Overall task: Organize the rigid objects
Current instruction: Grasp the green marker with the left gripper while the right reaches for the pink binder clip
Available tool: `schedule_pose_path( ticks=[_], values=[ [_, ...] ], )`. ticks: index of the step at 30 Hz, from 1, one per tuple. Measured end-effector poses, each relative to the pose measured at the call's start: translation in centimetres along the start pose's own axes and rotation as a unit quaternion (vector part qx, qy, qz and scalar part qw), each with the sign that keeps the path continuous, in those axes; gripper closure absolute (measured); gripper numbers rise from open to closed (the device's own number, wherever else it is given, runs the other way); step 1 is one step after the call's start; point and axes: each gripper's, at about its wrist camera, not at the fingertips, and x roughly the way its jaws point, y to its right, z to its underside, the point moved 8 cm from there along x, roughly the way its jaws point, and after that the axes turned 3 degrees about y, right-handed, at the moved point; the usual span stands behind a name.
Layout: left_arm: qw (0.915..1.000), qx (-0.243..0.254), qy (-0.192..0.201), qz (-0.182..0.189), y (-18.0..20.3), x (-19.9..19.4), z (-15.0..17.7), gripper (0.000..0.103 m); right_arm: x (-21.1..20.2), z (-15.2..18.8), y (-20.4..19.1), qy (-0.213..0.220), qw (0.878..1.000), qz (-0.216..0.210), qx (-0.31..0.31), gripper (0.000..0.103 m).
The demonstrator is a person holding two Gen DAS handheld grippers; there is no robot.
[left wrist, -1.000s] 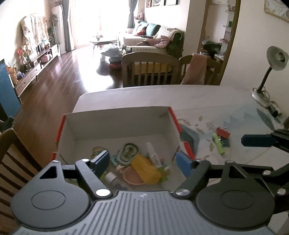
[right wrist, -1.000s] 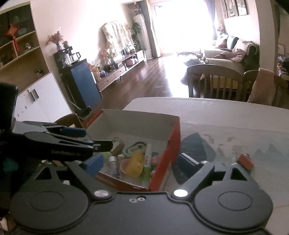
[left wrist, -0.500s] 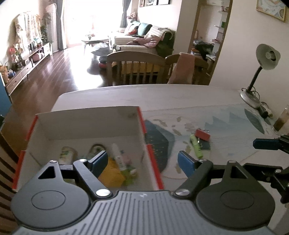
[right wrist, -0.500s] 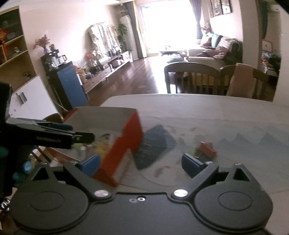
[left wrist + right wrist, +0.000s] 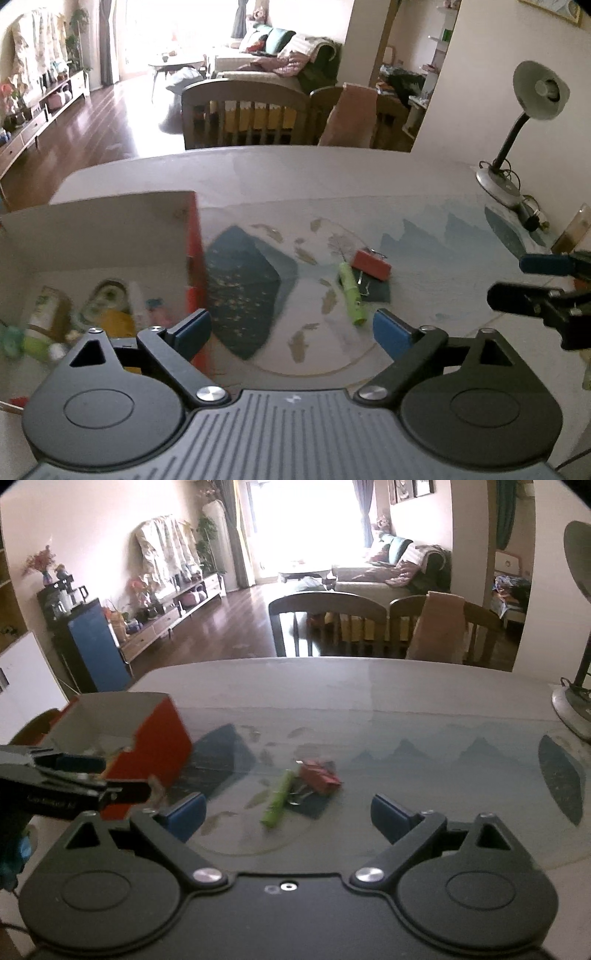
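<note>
The red box (image 5: 192,258) on the table (image 5: 332,173) is packed with small bottles (image 5: 48,310). A green marker (image 5: 351,295) and red clip (image 5: 370,264) are left outside. Left gripper (image 5: 291,328) jaws have just been opened wider, right gripper (image 5: 288,812) jaws spread wide, nothing held.

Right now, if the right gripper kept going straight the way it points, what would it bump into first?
Probably the green tube lying on the table mat, with the red binder clip just beyond. The open right gripper holds nothing; depth is unclear.

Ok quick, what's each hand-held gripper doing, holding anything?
Left hand-held gripper: open, holding nothing; jaws have just been opening.
Right hand-held gripper: open, holding nothing.
</note>
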Motion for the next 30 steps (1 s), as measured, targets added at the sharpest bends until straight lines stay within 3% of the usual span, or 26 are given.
schedule_pose_path(
  ticks=[13,17,30],
  values=[
    [0.9988,-0.016,-0.042,-0.017,3.7,8.1,1.3,0.003,8.3,0.2,4.0,-0.053,0.998,-0.004,-0.042,0.012],
    [0.9985,-0.012,-0.040,-0.036,4.0,10.1,1.8,0.003,10.7,0.5,4.4,-0.069,0.996,-0.008,-0.053,0.016],
    [0.9987,-0.009,-0.038,-0.031,5.6,13.9,2.2,0.003,15.8,1.0,4.9,-0.105,0.992,-0.035,-0.056,0.030]
  ],
)
